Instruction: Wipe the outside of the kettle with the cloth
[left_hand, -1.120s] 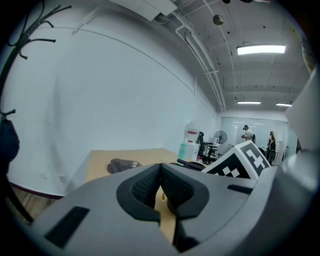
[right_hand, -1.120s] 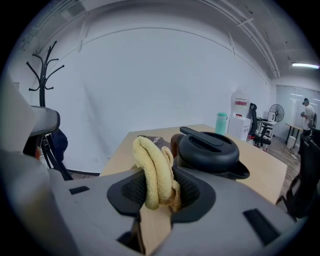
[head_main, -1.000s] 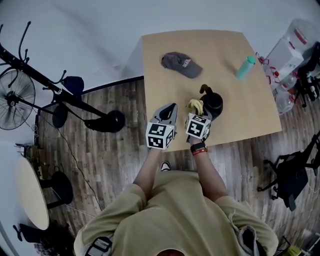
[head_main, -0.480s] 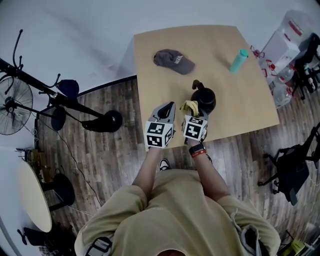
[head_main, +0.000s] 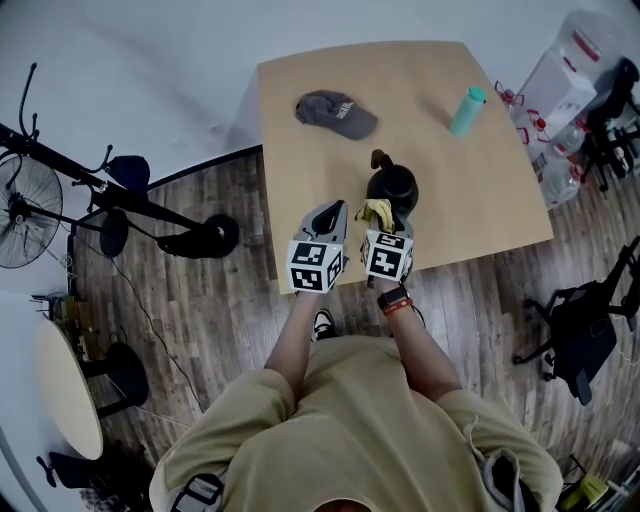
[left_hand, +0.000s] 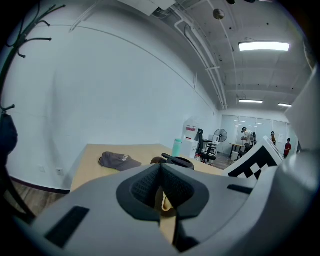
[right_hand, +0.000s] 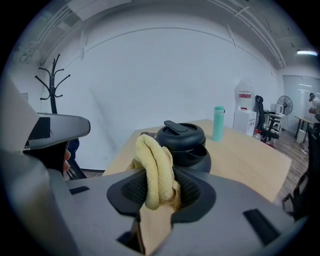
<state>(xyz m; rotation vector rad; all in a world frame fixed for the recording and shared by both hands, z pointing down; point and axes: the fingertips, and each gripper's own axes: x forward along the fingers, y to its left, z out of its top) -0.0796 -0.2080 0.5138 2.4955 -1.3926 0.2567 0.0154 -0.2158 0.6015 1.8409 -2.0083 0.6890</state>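
A black kettle (head_main: 391, 184) stands on the tan table (head_main: 480, 190), near its front edge. It also shows in the right gripper view, kettle (right_hand: 186, 141), just beyond the jaws. My right gripper (head_main: 383, 218) is shut on a folded yellow cloth (head_main: 377, 211), which bulges out above the pads as the cloth (right_hand: 154, 167) and sits at the kettle's near side. Whether they touch I cannot tell. My left gripper (head_main: 337, 209) hovers to the left of it over the table edge, shut with nothing in it. Its view has the kettle (left_hand: 176, 161) behind the jaws.
A grey cap (head_main: 335, 113) lies at the table's back left and a teal bottle (head_main: 466, 110) stands at the back right. On the floor to the left are a coat stand (head_main: 120, 195) and a fan (head_main: 22, 210). Water jugs (head_main: 565, 90) stand at the right.
The table and kettle have slid left and up in the head view. The cloth in my right gripper now sits at the kettle's near side rather than its left. Left gripper stays shut.
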